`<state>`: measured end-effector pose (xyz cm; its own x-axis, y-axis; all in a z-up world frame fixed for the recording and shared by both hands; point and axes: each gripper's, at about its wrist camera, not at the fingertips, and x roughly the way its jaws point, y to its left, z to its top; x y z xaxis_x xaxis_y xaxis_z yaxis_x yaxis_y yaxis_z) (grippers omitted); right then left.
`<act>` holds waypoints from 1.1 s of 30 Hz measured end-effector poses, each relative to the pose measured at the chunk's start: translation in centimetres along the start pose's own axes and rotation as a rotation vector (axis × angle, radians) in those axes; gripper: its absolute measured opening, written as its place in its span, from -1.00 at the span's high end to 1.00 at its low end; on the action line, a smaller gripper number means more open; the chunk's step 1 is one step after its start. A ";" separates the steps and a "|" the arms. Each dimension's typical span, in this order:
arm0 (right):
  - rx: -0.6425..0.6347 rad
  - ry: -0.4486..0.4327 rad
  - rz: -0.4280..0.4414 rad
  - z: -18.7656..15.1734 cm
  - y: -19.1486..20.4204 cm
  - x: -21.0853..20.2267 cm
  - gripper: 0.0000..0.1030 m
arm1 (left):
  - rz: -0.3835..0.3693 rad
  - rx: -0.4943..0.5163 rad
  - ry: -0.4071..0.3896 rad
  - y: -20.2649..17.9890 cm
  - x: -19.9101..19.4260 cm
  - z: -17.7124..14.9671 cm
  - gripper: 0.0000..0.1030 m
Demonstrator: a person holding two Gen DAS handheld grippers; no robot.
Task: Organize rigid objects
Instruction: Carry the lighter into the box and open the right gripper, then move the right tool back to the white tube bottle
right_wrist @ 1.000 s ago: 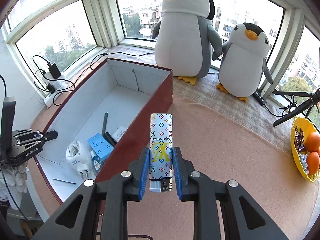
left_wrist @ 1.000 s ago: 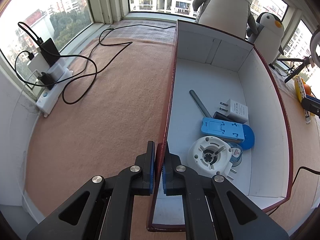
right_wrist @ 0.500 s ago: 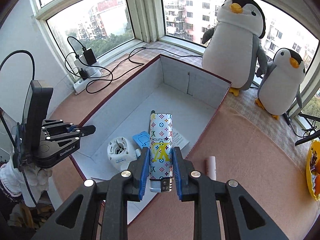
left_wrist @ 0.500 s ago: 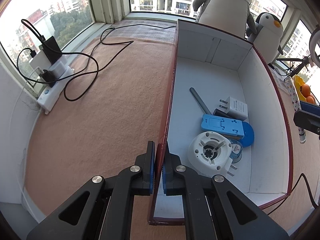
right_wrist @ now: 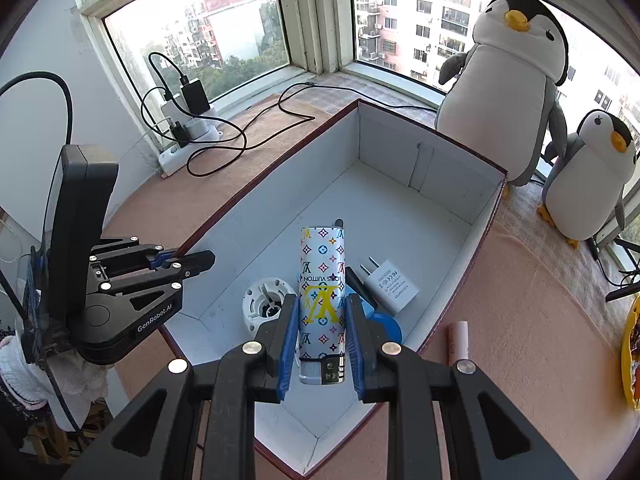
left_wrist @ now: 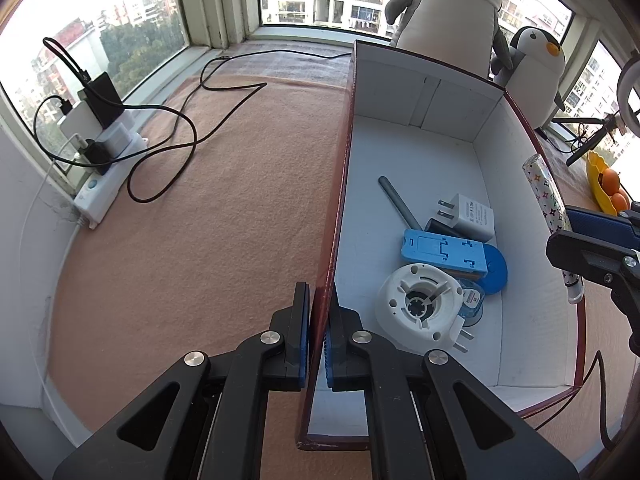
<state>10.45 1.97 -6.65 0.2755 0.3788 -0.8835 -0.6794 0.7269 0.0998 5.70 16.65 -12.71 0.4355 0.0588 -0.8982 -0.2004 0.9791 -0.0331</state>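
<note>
Left gripper (left_wrist: 317, 336): lower centre of the left wrist view, jaws pinched onto the near left wall of the box (left_wrist: 420, 168), one pad outside, one inside.

Right gripper (right_wrist: 322, 332): lower centre of the right wrist view, jaws clamped on a patterned lighter (right_wrist: 322, 284), held upright above the box interior; the same lighter appears at the right edge of the left wrist view, over the box's right wall.

Box contents, near end: white round plug adapter (left_wrist: 420, 306), blue plastic stand (left_wrist: 446, 254), white charger (left_wrist: 470, 216), grey rod (left_wrist: 398, 202).

Bench (left_wrist: 200, 240): tan cloth covering. Pink tube (right_wrist: 457, 342) lies on it just outside the box, lower right of the right wrist view.

Surroundings: power strip with cables (left_wrist: 104, 176) at left; two plush penguins (right_wrist: 504, 96) behind the box; yellow fruit bowl (left_wrist: 600, 184) at far right.
</note>
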 end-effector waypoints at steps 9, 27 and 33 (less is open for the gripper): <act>-0.010 0.034 -0.012 1.2 0.6 2.3 0.60 | -0.002 0.000 0.000 -0.1 0.0 0.1 0.90; 0.065 -0.053 0.024 0.8 -2.5 0.1 -0.29 | -0.014 0.004 0.010 -0.2 0.1 0.3 0.90; 0.164 -0.082 -0.012 -0.7 -6.9 -1.4 -0.29 | -0.013 0.001 0.013 -0.1 0.3 0.2 0.90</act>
<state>14.26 -3.98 -6.41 0.3420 0.4106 -0.8452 -0.5579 0.8125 0.1690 5.99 16.57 -12.89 0.4264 0.0431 -0.9035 -0.1939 0.9800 -0.0448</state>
